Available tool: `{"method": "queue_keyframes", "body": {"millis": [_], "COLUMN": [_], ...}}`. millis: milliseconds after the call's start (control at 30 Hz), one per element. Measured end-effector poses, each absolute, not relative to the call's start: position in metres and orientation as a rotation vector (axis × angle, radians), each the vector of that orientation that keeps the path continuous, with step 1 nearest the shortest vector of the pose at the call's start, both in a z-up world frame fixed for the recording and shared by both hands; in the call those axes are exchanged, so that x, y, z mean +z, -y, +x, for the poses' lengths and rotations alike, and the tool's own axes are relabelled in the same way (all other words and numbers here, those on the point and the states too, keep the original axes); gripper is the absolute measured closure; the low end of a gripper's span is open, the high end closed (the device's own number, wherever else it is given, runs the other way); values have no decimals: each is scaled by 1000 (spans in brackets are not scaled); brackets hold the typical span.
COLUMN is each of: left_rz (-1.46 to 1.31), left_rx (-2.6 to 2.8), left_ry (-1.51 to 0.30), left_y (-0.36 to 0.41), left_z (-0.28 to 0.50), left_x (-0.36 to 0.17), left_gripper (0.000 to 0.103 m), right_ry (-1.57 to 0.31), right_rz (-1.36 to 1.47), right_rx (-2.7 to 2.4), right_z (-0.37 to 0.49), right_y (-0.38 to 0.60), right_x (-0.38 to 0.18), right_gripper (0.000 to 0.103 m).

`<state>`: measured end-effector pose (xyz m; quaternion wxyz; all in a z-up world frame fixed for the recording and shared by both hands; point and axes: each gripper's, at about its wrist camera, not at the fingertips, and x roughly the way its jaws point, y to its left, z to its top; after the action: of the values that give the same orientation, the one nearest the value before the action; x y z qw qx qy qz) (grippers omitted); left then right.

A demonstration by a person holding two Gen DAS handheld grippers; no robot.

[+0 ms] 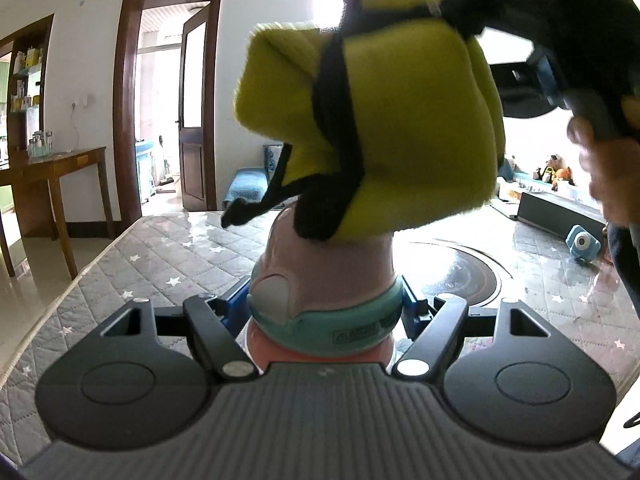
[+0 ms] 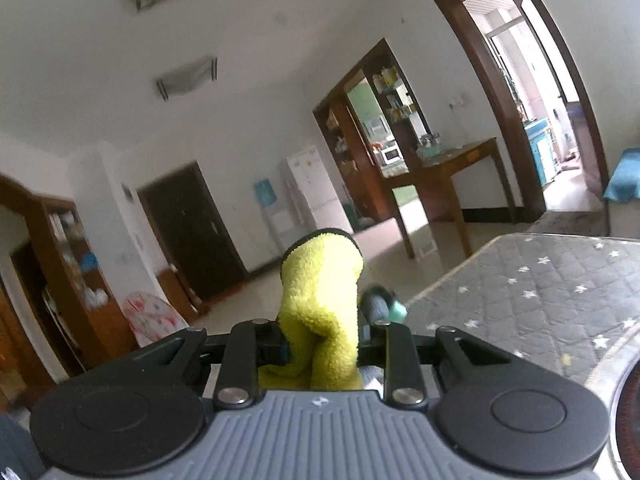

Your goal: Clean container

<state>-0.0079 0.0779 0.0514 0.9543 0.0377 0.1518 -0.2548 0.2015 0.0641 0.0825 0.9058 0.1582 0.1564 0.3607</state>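
L hand-held gripper (image 1: 326, 312) clamps pink container (image 1: 324, 280); R hand-held gripper (image 2: 320, 344) pinches yellow cloth (image 1: 384, 120). Press cloth firmly, wipe w/ container steady.

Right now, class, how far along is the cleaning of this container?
Done: left gripper grips the pink container; right gripper is shut on the yellow cloth. In hand: cloth presses on the container's top. Left: whether it is clean cannot be seen.
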Motion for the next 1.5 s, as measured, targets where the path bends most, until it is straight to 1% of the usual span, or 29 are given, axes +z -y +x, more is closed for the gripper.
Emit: {"method": "queue_keyframes", "body": {"millis": [67, 200, 300, 500, 767, 1067, 1300, 1500], "left_rz": [76, 41, 45, 46, 56, 68, 63, 65], "left_rx": [-517, -510, -513, -514, -508, -507, -501, -498], "left_ry": [-309, -317, -310, -304, -302, -305, -308, -310], "left_y": [-78, -84, -84, -83, -84, -80, -81, -83], "left_z": [-8, -7, -8, -8, -11, -11, -12, -12], "left_x": [51, 50, 50, 50, 49, 48, 48, 48], "left_gripper": [29, 30, 30, 30, 30, 30, 29, 29], "right_ry": [-329, -406, -437, -365, -278, -227, -150, -156], "right_rz": [351, 344, 421, 434, 639, 924, 1032, 1081], "right_rx": [776, 755, 758, 706, 695, 686, 657, 603], "right_z": [211, 224, 230, 227, 232, 258, 267, 275], "right_y": [-64, -69, -58, -39, 2, 54, 85, 94], "right_x": [83, 65, 52, 59, 57, 29, 18, -5], "right_gripper": [79, 79, 80, 79, 79, 79, 79, 79]}}
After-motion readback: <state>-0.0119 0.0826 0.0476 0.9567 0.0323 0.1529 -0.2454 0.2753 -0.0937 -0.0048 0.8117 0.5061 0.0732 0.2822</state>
